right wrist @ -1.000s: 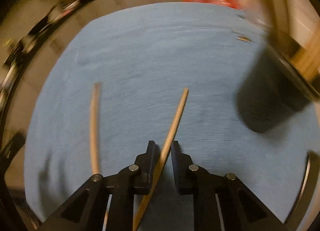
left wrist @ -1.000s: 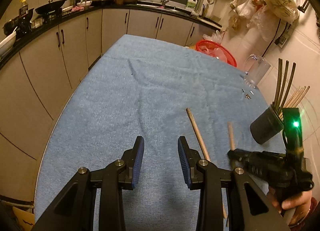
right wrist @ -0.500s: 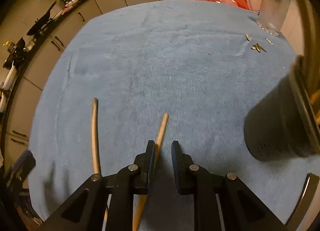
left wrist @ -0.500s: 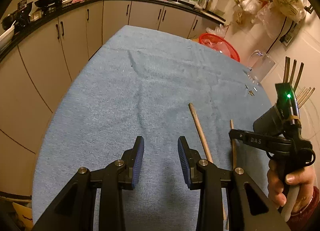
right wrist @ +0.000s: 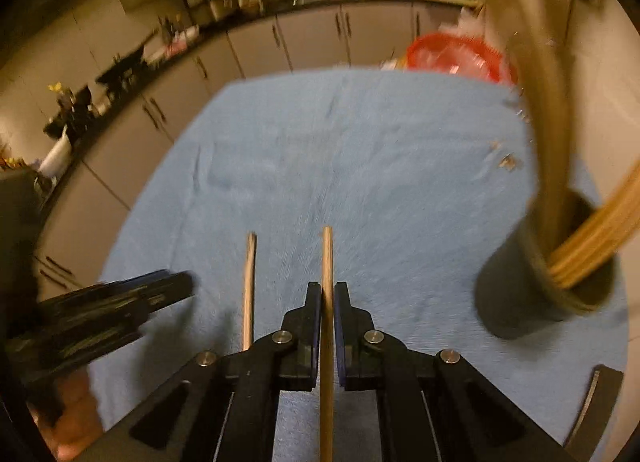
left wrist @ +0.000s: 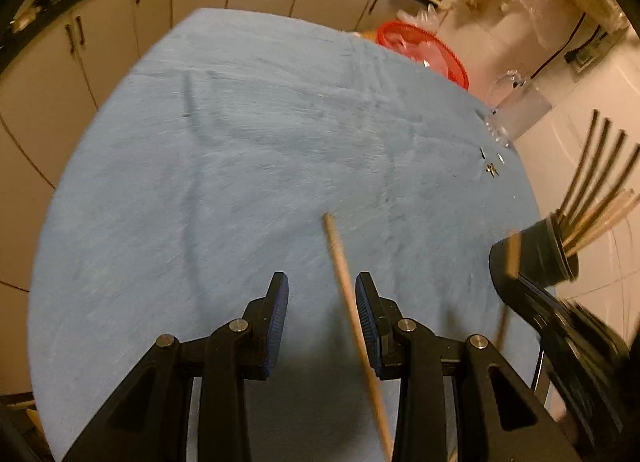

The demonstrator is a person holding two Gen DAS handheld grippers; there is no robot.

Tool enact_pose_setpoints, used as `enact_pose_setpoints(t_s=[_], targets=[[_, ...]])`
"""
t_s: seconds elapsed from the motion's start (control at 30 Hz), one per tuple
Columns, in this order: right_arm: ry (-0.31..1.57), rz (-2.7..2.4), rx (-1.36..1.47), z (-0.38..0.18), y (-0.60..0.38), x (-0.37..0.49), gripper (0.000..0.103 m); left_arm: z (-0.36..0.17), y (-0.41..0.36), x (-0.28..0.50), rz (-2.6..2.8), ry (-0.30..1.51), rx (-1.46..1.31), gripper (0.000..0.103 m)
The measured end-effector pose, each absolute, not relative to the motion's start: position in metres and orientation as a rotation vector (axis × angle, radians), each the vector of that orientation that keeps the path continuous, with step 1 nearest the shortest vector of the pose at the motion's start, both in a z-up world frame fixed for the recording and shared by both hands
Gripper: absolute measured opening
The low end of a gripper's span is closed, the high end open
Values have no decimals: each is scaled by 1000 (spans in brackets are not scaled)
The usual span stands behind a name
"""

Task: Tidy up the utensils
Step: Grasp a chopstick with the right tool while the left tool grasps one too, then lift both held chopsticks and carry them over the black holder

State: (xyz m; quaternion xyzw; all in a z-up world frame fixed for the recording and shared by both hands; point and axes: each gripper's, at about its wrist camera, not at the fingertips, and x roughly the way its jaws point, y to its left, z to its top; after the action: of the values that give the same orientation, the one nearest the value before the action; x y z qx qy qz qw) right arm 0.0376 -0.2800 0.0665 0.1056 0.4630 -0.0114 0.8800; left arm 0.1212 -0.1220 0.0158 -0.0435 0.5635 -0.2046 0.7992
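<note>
- Wooden chopstick (right wrist: 327, 262), pale and round, is pinched by the right gripper (right wrist: 327, 302) fingers above the blue-towelled worktop (right wrist: 360, 166).
- Second wooden chopstick (left wrist: 344, 270) lies between the spread fingers of the left gripper (left wrist: 320, 302).
- Black cylindrical holder (right wrist: 532, 290) stands near the worktop's right edge.

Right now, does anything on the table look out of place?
Yes. One chopstick lies loose on the blue cloth instead of standing in the black holder with the others, and tiny bits are scattered near the glass mug.
</note>
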Motion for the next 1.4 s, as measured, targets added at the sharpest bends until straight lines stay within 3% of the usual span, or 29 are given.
enact_pose_setpoints(t_s=[0.27,0.37,0.4,0.47,0.63,1.03,1.4], targets=[[898,-4,279,94,-303,-3,6,-6,-166,155,-332,1296,11,35],[883,8,288,94,-302,-2,6,-13,-178,159,-299,1291,57,27],[878,9,291,95,-303,-3,6,-14,-180,159,-281,1290,77,16],[871,16,298,99,-306,-10,6,-14,-184,158,-274,1281,85,9],[839,26,301,104,-307,-21,6,-7,-180,142,-343,1226,35,7],[628,52,265,144,-298,-60,6,132,-130,45,-401,754,-24,7],[569,42,263,158,-290,-78,6,155,-119,17,-415,675,-26,7]])
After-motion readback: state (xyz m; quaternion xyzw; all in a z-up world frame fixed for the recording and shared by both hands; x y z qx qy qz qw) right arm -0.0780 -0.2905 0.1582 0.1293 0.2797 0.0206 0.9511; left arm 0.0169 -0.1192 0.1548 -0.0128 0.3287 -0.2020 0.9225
